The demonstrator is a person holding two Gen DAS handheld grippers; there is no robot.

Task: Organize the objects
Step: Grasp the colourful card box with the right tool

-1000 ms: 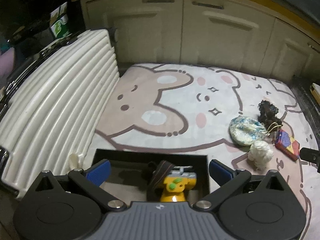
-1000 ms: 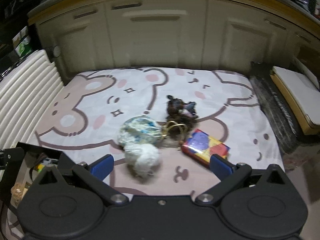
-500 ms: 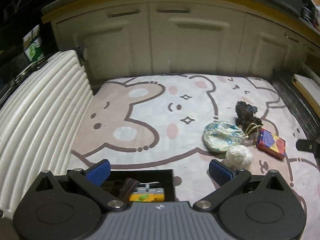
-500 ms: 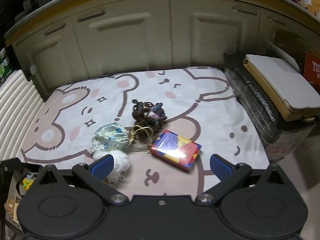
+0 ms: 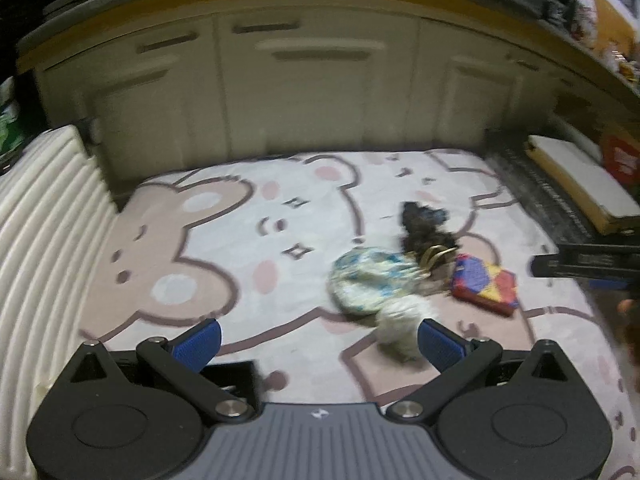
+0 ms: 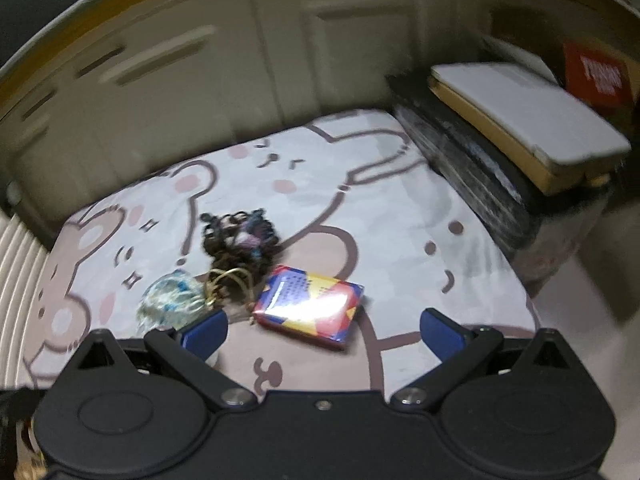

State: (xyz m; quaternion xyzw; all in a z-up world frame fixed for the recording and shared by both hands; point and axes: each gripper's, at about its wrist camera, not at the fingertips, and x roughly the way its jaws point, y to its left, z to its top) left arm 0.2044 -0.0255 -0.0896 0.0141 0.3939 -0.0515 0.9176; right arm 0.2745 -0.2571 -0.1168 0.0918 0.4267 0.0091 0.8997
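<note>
Right wrist view: my right gripper [image 6: 323, 330] hangs spread and empty just short of the colourful box [image 6: 310, 306], hair-tie clump [image 6: 239, 238] beyond it; left gripper [image 5: 318, 340] likewise agape; next, I judge, straddle and pinch the box.

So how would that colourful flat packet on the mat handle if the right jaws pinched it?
The colourful packet lies flat and box-shaped, so it probably stays stiff and won't roll. Its wrapper shows glare, suggesting a glossy, possibly slippery surface. It looks thin, so likely light.
</note>
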